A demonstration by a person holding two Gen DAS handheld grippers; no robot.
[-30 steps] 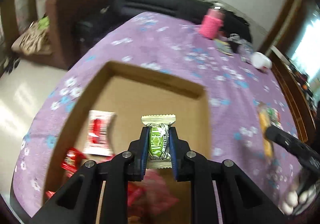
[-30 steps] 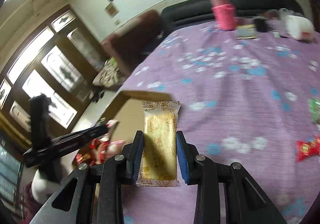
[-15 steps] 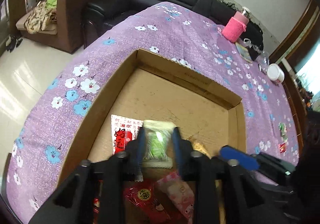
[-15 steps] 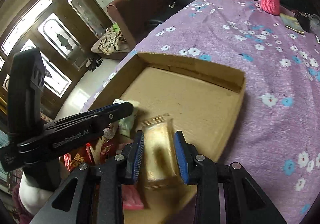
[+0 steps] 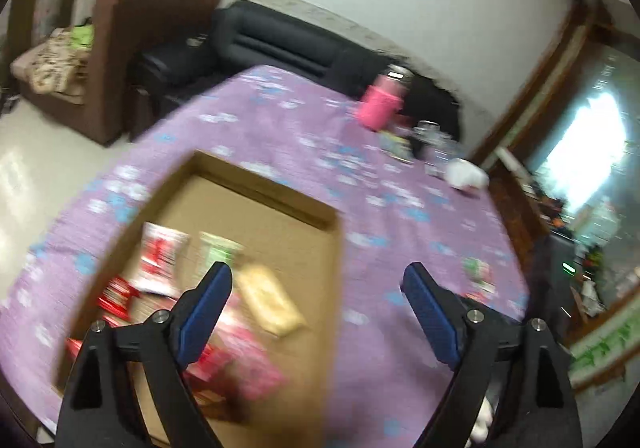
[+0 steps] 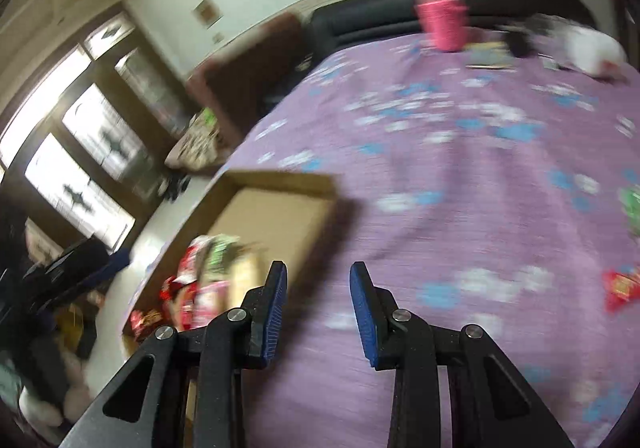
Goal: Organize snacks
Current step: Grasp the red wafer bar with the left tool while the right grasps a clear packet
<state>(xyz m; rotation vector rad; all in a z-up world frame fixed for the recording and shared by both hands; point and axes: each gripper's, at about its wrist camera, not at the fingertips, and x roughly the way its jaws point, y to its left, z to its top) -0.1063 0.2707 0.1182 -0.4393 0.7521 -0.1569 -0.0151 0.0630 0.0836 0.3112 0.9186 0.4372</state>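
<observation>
A shallow cardboard box [image 5: 256,187] sits on the purple flowered tablecloth [image 5: 400,207]. Inside it lie a green snack [image 5: 220,252], a yellow snack [image 5: 272,298], a red-and-white packet [image 5: 160,260] and several red and pink packets. My left gripper [image 5: 318,288] is wide open and empty above the box's right edge. My right gripper [image 6: 318,288] is open and empty, right of the box [image 6: 280,179] and over the cloth. A green snack [image 6: 632,203] and a red snack [image 6: 620,288] lie on the cloth at the right; they also show in the left wrist view [image 5: 478,272].
A pink-sleeved bottle [image 5: 382,101], a white container [image 5: 466,175] and small items stand at the table's far end. A black sofa [image 5: 280,43] and brown armchair [image 5: 120,47] lie beyond. Both views are motion-blurred.
Both grippers opened and let go: the green and yellow snacks now lie in the box. Both grippers have lifted and swung right, away from the box.
</observation>
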